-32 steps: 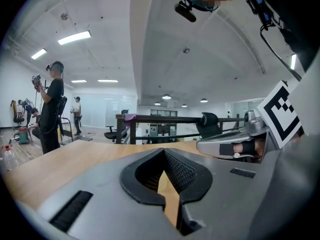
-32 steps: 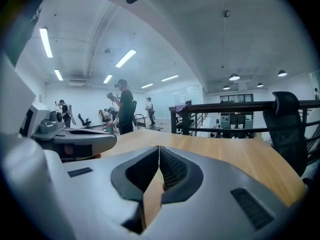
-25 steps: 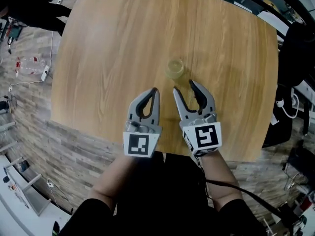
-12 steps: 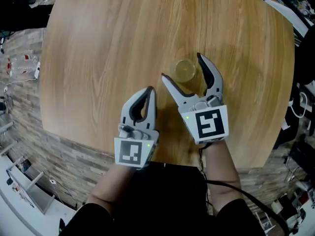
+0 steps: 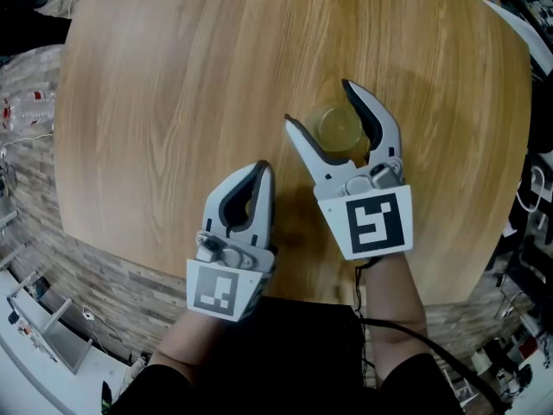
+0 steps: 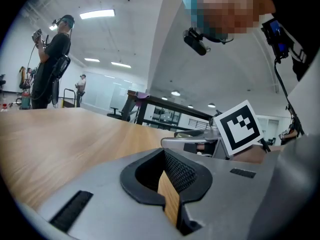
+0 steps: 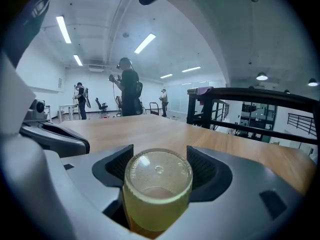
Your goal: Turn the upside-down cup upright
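Your right gripper point(image 5: 317, 104) has advanced, jaws just opened wide, flanking the upside-down cup point(image 5: 339, 128) (rim hidden below) nearer the table's point(image 5: 173, 76) right edge; left gripper point(image 5: 263, 168) is closed, empty.

A round wooden table point(image 5: 173, 76) bears one upside-down yellowish cup point(image 5: 338, 128).

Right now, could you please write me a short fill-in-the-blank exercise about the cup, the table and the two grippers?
1. The cup stands ____ on the wooden table.
2. It sits between the jaws of the right gripper, which are ____.
3. The jaws of the left gripper are shut and hold ____.

Missing words: upside down; open; nothing.

Note: the right gripper's jaws have just been opening, with the cup between them.
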{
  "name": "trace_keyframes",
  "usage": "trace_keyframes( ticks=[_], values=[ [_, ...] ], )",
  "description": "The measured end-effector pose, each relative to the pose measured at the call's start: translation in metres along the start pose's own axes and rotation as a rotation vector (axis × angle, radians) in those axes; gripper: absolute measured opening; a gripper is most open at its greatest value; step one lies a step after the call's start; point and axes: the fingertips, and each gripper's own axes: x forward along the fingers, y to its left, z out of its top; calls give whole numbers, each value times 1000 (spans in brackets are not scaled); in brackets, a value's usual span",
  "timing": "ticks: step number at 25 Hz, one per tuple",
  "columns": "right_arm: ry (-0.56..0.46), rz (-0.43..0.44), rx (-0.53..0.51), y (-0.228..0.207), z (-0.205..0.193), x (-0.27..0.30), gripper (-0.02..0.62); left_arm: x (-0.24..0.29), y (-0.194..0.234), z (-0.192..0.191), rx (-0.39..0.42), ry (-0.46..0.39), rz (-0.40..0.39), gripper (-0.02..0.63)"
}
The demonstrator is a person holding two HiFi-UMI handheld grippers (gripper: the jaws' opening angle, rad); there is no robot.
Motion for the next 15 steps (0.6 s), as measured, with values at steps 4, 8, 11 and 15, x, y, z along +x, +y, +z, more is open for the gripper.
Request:
trace_keyframes(
  ticks=[4,8,11,15],
  values=[
    [-14,-9,27,-1,2,-3,328,-2,-1,-5,-1,5,-20,8],
    [-55,-22,96,-6,12,-18,327,-1,-3,-7,17,13,-43,9],
    [-103,-22,119,-12,29,-32,327,-1,-9,-4,56,15,-86,9],
    [-146,-25,144,-13,59,-52,327,-2,-32,-2,78,61,-246,166]
  ],
)
